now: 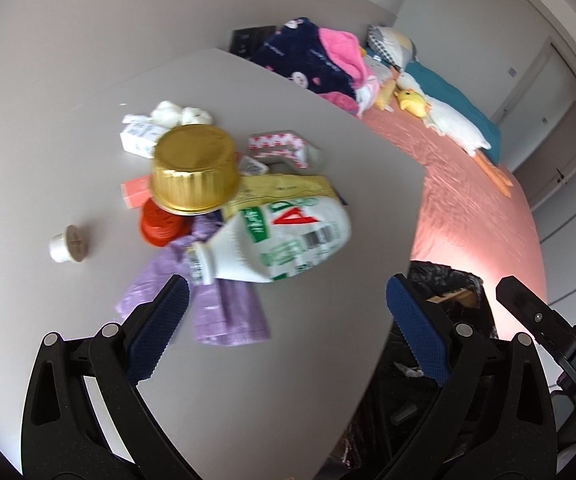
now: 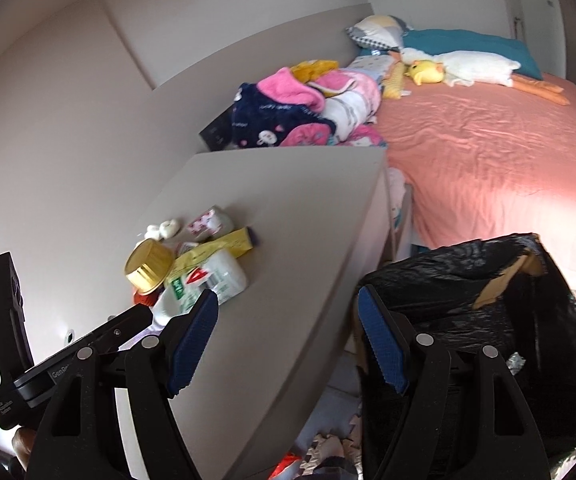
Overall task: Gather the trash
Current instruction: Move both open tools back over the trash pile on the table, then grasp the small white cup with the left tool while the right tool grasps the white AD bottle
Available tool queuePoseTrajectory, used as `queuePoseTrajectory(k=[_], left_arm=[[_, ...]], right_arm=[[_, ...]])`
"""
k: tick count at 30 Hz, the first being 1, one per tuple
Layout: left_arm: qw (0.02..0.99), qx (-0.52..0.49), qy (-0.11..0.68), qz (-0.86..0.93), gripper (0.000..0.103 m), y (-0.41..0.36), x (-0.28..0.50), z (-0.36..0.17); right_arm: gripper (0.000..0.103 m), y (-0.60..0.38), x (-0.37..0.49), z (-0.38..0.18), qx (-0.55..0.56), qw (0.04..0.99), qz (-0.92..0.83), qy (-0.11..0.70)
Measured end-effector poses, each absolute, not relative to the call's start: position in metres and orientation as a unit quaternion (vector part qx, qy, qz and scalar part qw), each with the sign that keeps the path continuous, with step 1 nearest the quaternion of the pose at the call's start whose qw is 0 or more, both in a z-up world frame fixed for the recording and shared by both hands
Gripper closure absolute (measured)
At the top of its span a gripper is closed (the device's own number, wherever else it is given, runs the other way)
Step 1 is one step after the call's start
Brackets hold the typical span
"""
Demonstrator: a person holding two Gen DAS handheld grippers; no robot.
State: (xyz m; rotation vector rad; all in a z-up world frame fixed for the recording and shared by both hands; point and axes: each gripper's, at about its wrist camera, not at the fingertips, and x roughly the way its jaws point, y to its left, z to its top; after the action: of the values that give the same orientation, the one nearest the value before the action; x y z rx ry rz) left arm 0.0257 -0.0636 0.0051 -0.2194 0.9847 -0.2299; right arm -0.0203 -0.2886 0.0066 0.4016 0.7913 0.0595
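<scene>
A pile of trash lies on the grey tabletop [image 1: 307, 360]: a white plastic bottle [image 1: 284, 240] on its side, a gold foil cup [image 1: 194, 170] upside down, a purple bag [image 1: 220, 304], a yellow wrapper [image 1: 284, 188], a red lid [image 1: 160, 226] and a small white cap [image 1: 68, 244]. My left gripper [image 1: 288, 312] hovers open just short of the bottle and purple bag, holding nothing. The right gripper [image 2: 288, 332] stands open and empty over the table's edge [image 2: 311, 360], between the pile [image 2: 192, 276] and a bin lined with a black bag [image 2: 475, 320].
Beside the table a bed with a pink sheet [image 2: 495, 152] carries bundled clothes [image 2: 307, 112], pillows and plush toys [image 2: 459, 66]. A dark box [image 2: 218, 132] sits beyond the table's far end. Foam mat pieces [image 2: 327, 448] lie on the floor below.
</scene>
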Motion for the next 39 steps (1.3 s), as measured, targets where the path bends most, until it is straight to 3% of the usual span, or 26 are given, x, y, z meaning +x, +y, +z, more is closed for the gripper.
queuePoseTrajectory(k=[19, 23, 29, 39], left_arm=[[0.870, -0.121, 0.478, -0.009, 0.007, 0.031, 0.027, -0.022], [0.871, -0.111, 0.479, 0.012, 0.007, 0.045, 0.031, -0.029], [0.866, -0.103, 0.487, 0.032, 0.017, 0.065, 0.042, -0.042], [0.863, -0.100, 0.494, 0.037, 0.018, 0.082, 0.059, -0.054]], right_arm=[[0.030, -0.214, 0.020, -0.035, 0.233, 0.857, 0.140, 0.438], [0.040, -0.205, 0.026, -0.049, 0.254, 0.839, 0.159, 0.455], [0.040, -0.192, 0.038, -0.067, 0.285, 0.817, 0.166, 0.472], [0.042, -0.189, 0.051, -0.079, 0.328, 0.804, 0.151, 0.473]])
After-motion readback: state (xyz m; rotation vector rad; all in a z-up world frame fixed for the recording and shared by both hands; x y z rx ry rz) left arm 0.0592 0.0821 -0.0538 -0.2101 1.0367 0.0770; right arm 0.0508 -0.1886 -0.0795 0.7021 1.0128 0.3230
